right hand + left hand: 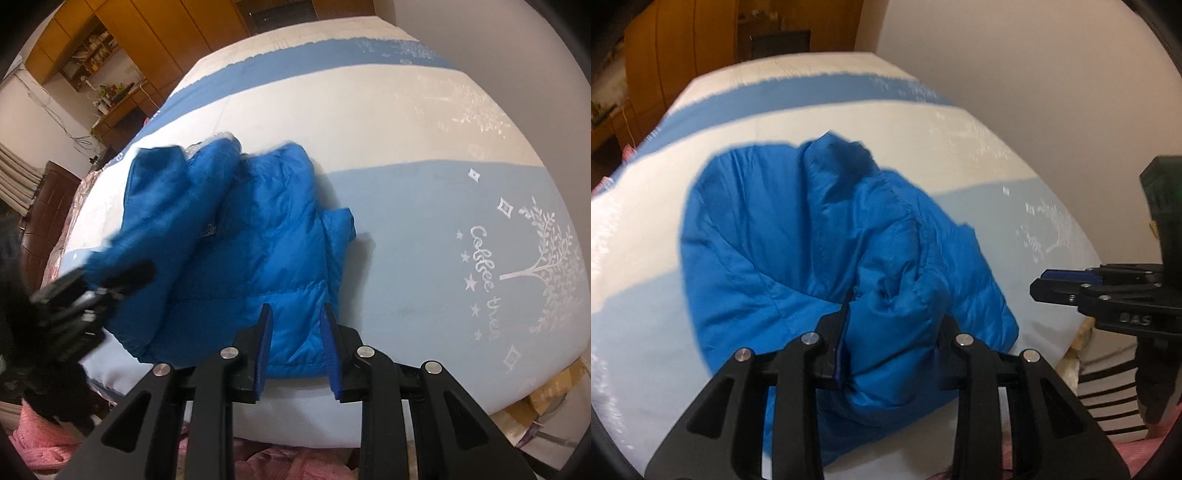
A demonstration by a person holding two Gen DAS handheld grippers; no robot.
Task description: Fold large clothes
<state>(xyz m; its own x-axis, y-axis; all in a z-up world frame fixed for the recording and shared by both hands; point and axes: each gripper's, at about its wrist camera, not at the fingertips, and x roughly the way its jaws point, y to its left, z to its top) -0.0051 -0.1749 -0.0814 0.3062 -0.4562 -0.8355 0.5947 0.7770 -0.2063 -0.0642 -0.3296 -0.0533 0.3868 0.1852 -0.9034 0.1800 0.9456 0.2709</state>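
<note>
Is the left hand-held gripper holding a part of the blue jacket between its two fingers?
Yes, in the left wrist view the left hand-held gripper has a bunched fold of the blue jacket squeezed between its fingers.

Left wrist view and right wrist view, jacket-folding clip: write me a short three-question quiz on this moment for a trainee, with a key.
1. True or false: the left claw is clamped on a bunched fold of the blue quilted puffer jacket.
2. Multiple choice: what does the jacket lie on? A) a wooden floor; B) the white and blue striped bed cover; C) a chair seat.
3. Fill in the missing word: the right claw hangs above the jacket's near hem and holds ____.

Key: 1 true; 2 B; 3 nothing.
</note>
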